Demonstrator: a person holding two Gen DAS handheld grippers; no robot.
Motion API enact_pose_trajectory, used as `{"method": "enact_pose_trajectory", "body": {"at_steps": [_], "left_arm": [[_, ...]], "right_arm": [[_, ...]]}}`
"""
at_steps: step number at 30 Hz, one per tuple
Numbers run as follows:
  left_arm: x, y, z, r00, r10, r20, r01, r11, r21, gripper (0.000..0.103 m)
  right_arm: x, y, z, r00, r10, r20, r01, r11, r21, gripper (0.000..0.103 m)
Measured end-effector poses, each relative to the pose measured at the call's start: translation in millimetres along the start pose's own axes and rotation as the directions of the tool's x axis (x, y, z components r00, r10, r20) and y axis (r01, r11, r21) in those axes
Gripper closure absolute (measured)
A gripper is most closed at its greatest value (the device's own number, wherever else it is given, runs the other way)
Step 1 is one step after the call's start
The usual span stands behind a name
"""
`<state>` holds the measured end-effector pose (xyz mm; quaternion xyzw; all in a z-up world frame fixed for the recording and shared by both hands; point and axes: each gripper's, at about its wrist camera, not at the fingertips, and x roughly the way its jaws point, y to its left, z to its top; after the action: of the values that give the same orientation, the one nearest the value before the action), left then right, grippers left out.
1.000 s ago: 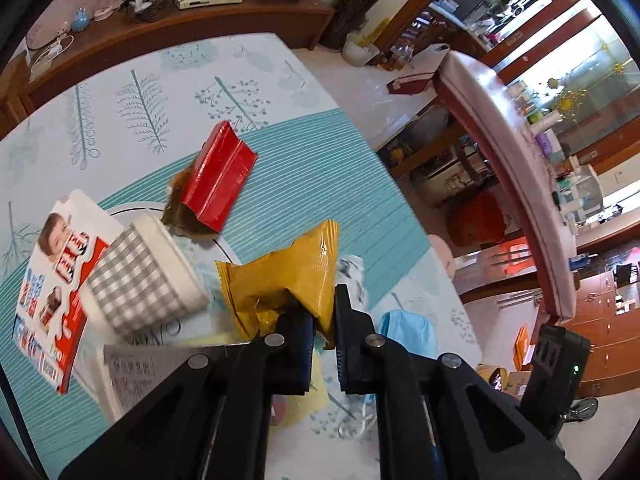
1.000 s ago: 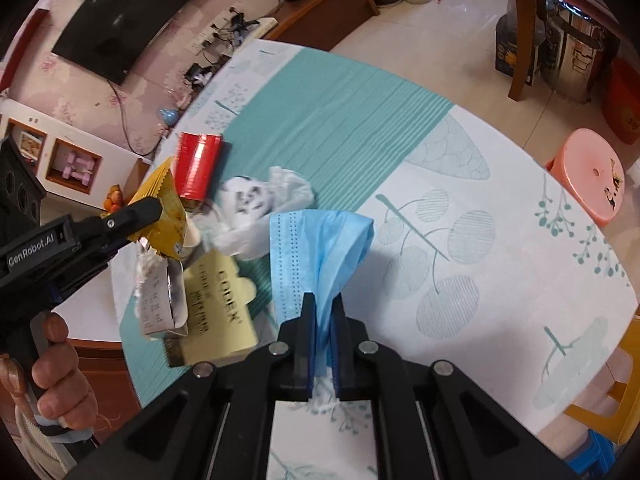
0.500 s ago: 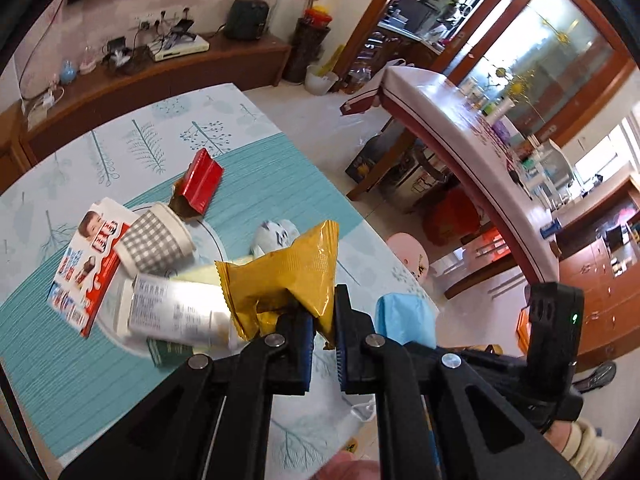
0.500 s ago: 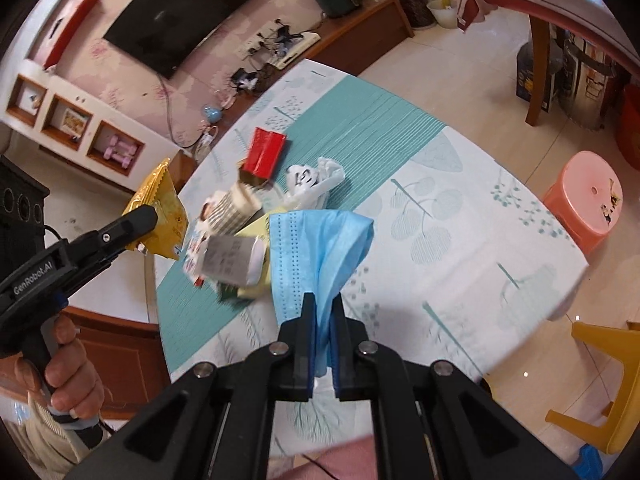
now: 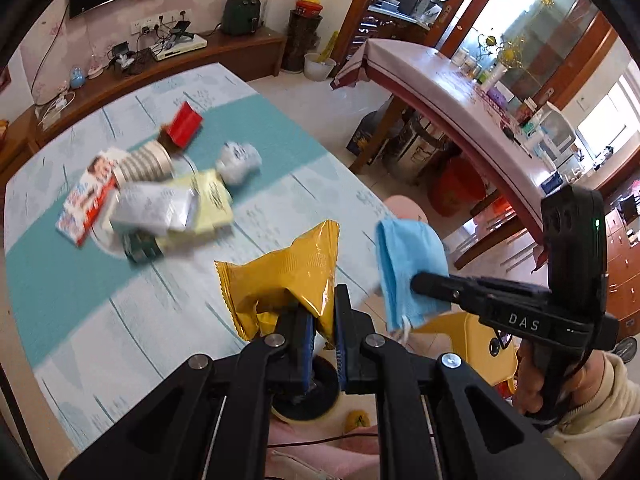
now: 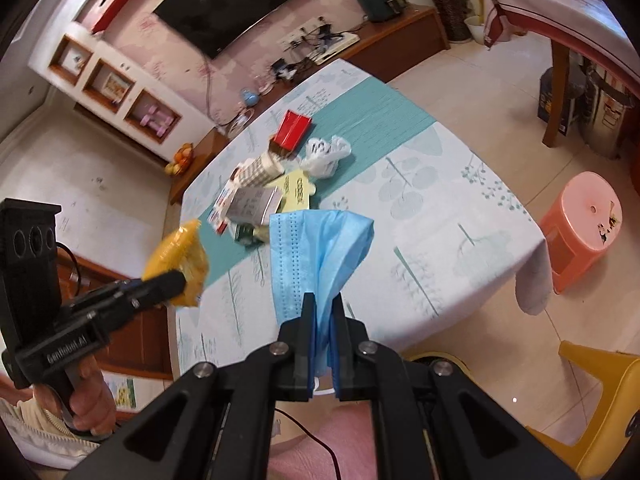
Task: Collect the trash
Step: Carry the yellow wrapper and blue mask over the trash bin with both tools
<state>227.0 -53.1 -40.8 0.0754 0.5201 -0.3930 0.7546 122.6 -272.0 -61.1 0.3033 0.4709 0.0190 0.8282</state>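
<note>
My left gripper (image 5: 322, 312) is shut on a crumpled yellow snack wrapper (image 5: 286, 276), held in the air above the table's near edge. My right gripper (image 6: 322, 308) is shut on a blue face mask (image 6: 316, 248), also lifted clear of the table. In the left wrist view the mask (image 5: 408, 268) hangs from the right gripper at the right. In the right wrist view the yellow wrapper (image 6: 180, 264) shows at the left. More trash lies in a pile on the table: a red packet (image 6: 294, 130), a checked paper cup (image 6: 262, 168), a white crumpled bag (image 6: 326, 152), a yellow card (image 6: 294, 190).
The table (image 6: 440, 216) wears a white and teal leaf-print cloth. A pink stool (image 6: 582, 224) stands on the floor to the right, a yellow chair (image 6: 600, 396) near me. Below the left gripper stands a dark round bin (image 5: 304, 396). A TV cabinet (image 5: 160, 68) lines the far wall.
Both grippers have pulled back and up from the pile with the wrapper and the mask still gripped. The table's trash now looks smaller and farther away.
</note>
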Motion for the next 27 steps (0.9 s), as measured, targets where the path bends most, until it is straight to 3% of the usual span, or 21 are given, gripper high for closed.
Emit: {"method": "enact_pose_trajectory", "body": {"at_steps": [5,10,15,20,27], "left_arm": [[10.2,-50.7,-48.9,0.999,0.042,-0.004,-0.042,0.999,-0.023,0.096],[34.8,-99.2,-99.7,0.995,0.071,-0.072,-0.075,0.996,-0.055,0.096],[59.7,-140.2,-139.9,0.985,0.103,-0.136,-0.107,0.994,-0.019,0.096],[90.8,-154.9,-167.9,0.970,0.131,-0.206,-0.133,0.991,0.002,0.096],[154.5,-140.0,-207.3,0.939,0.184,-0.292,-0.188,0.982,0.017,0.096]], "right_arm": [[-15.2,-31.8,-41.0,0.998,0.040,-0.051,-0.042,0.998,-0.043,0.097],[-29.4,-68.1,-86.0,0.993,0.064,-0.099,-0.068,0.997,-0.033,0.097],[-31.5,-104.2,-129.1,0.990,0.067,-0.126,-0.064,0.998,0.028,0.097],[-15.4,-132.6,-166.9,0.986,0.053,-0.159,-0.038,0.995,0.097,0.097],[29.3,-175.4,-208.2,0.983,0.014,-0.183,0.018,0.986,0.167,0.097]]}}
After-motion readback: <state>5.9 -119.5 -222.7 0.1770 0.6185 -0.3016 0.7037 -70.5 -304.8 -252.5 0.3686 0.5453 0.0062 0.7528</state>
